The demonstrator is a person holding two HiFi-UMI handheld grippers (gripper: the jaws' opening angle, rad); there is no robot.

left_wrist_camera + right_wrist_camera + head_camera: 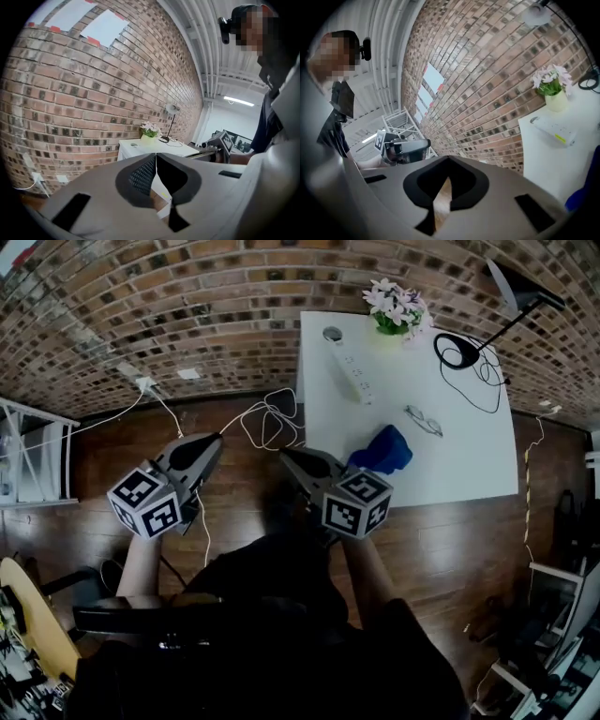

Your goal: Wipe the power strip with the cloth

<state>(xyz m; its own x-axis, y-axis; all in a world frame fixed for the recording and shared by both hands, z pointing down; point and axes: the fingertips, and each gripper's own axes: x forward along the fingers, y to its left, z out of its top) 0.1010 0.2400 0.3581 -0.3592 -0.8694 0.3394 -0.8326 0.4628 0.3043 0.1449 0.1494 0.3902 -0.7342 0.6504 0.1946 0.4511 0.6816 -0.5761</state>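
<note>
Grey jaws of left gripper (212, 441) and right gripper (287, 455) are closed and empty, short of the white table (469, 460). The blue cloth (382, 451) sits at its near left edge, with glasses (424, 420) beyond. The power strip (356, 372) lies along the left edge, its long axis pointing toward the brick wall (187, 315), with bare tabletop to its right.

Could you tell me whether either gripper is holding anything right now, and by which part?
Nothing is held: the left gripper and the right gripper are both shut and empty.

Power strip (356, 373) behind cloth (382, 450) (both on table (464, 442)).
</note>
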